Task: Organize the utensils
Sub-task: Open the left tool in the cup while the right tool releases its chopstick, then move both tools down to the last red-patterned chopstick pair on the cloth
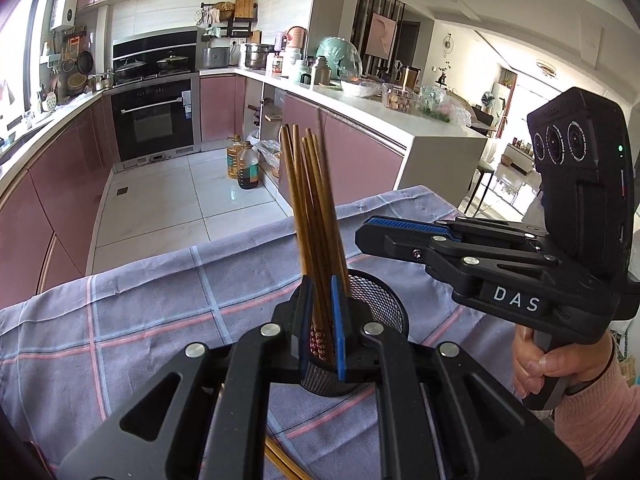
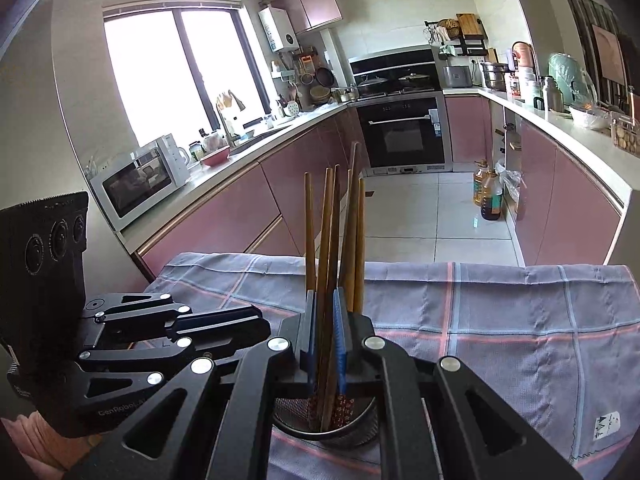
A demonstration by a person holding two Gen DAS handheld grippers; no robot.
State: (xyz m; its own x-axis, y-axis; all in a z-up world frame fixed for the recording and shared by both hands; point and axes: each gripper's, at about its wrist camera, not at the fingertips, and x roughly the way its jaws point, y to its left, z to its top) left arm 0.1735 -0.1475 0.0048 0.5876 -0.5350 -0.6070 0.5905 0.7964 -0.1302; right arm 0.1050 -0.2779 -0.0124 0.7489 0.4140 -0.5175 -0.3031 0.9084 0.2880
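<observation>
Both grippers, left gripper (image 1: 322, 320) and right gripper (image 2: 324, 332), have jaws clamped on wooden chopsticks (image 1: 308, 200) standing in the mesh holder (image 1: 380, 300) on the cloth-covered bench (image 1: 140, 300). Depositing step, apparently; next move calls for releasing, withdrawing clear.

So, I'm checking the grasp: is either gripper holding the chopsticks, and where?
Likely nothing: the left gripper and right gripper are shut beside the chopsticks, which stand in the mesh cup.
</observation>
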